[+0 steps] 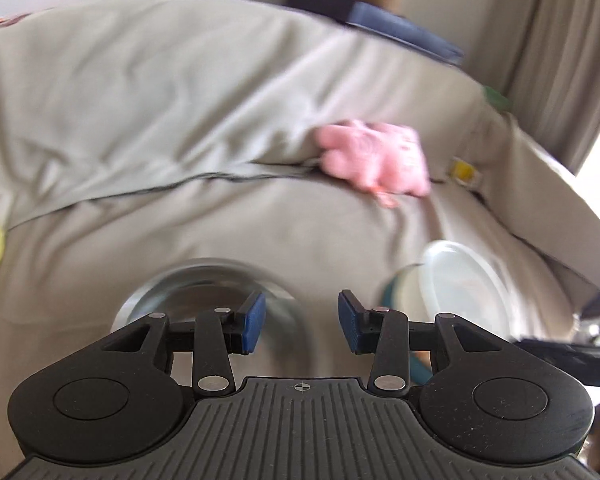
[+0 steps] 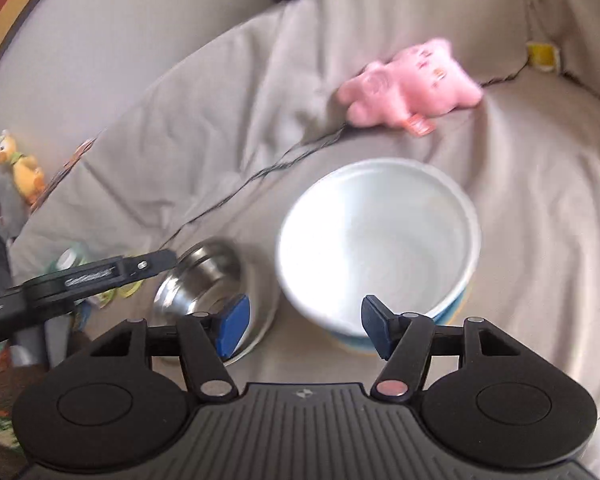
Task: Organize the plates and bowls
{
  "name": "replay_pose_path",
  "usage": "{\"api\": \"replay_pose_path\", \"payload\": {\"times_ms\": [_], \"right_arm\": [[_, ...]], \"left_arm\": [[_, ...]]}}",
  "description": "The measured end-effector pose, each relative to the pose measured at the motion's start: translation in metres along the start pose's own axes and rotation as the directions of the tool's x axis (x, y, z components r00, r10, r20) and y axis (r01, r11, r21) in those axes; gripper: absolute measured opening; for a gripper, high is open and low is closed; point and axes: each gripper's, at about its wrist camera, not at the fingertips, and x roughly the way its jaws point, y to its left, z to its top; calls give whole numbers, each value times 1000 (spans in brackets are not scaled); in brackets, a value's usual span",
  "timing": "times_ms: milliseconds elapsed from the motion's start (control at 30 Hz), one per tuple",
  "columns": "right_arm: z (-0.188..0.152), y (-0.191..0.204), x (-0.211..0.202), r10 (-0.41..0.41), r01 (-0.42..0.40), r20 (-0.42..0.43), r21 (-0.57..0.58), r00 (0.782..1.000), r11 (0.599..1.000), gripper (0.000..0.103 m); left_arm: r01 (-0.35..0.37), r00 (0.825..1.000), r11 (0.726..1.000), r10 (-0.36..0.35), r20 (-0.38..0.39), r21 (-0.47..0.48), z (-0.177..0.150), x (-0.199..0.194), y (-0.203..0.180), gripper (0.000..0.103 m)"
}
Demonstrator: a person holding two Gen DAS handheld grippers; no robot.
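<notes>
Left tongs (image 1: 302,322) gaped wide, empty, over steel bowl (image 1: 208,296). Right tongs (image 2: 304,326) equally wide, empty, facing white bowl (image 2: 376,236). Approach stage, likely; next: close on rim.

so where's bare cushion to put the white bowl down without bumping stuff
Bare cushion lies right of the white bowl, below the pink plush toy. Another free strip runs between the toy and the bowl's far rim. The left is crowded: the steel bowl sits beside the white bowl, with the left gripper and clutter beyond.
</notes>
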Motion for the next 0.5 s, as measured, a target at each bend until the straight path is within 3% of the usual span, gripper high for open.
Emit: {"api": "replay_pose_path", "payload": {"times_ms": [167, 267, 500], "right_arm": [[12, -65, 23, -143, 141, 85, 33, 986, 989, 63], [13, -95, 44, -144, 140, 51, 82, 988, 987, 63], [-5, -112, 87, -82, 83, -16, 110, 997, 990, 63]], "left_arm": [[42, 998, 996, -39, -42, 74, 14, 23, -63, 44], [14, 998, 990, -4, -67, 142, 20, 42, -91, 44], [-4, 993, 975, 30, -116, 220, 22, 77, -117, 44]]}}
